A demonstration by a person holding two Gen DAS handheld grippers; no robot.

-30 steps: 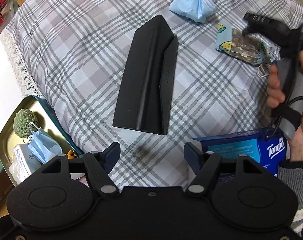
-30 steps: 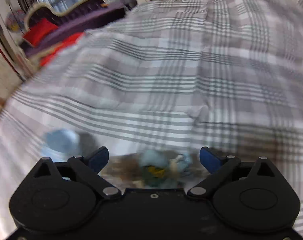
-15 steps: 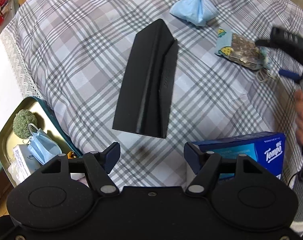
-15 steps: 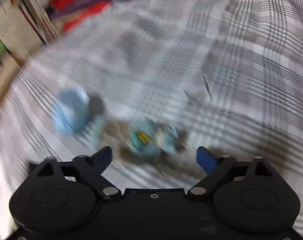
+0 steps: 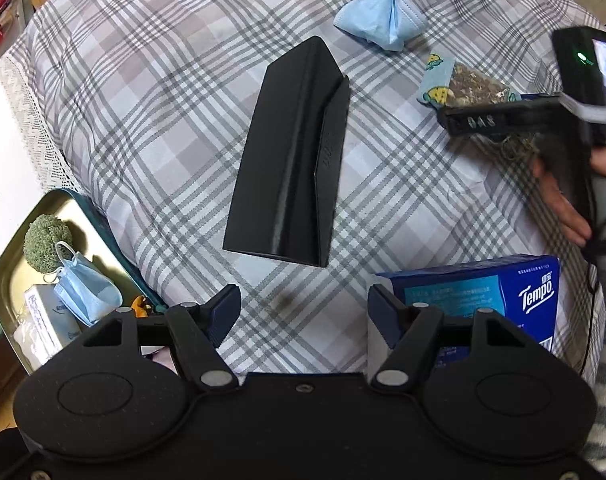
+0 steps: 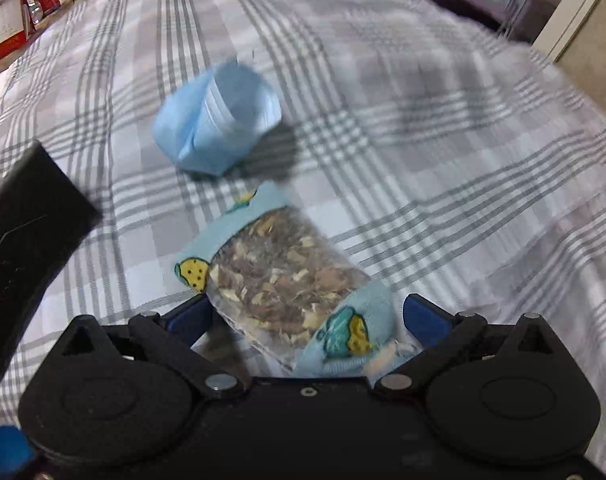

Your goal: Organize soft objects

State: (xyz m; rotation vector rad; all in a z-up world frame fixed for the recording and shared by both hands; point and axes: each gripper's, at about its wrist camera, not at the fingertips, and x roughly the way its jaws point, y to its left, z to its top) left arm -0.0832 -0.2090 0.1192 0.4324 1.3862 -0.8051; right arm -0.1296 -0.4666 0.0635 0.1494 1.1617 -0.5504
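A light blue patterned sachet with a clear window of dried bits [image 6: 287, 280] lies on the plaid bedcover; it also shows in the left wrist view [image 5: 463, 88]. My right gripper [image 6: 307, 316] is open, its jaws on either side of the sachet's near end. A crumpled blue face mask [image 6: 219, 120] lies just beyond the sachet, also in the left wrist view [image 5: 383, 20]. My left gripper [image 5: 303, 312] is open and empty above the cover. The right gripper body [image 5: 503, 120] shows at the right of the left wrist view.
A black folded case [image 5: 295, 160] lies mid-cover, and in the right wrist view [image 6: 23, 232]. A blue Tempo tissue box [image 5: 483, 296] stands at the near right. A green tin tray [image 5: 7, 264] at the left holds a blue mask [image 5: 83, 292], a green ball [image 5: 47, 244] and packets.
My right gripper has swung round and come down to the sachet, which now sits between its open jaws. The left gripper has barely moved.
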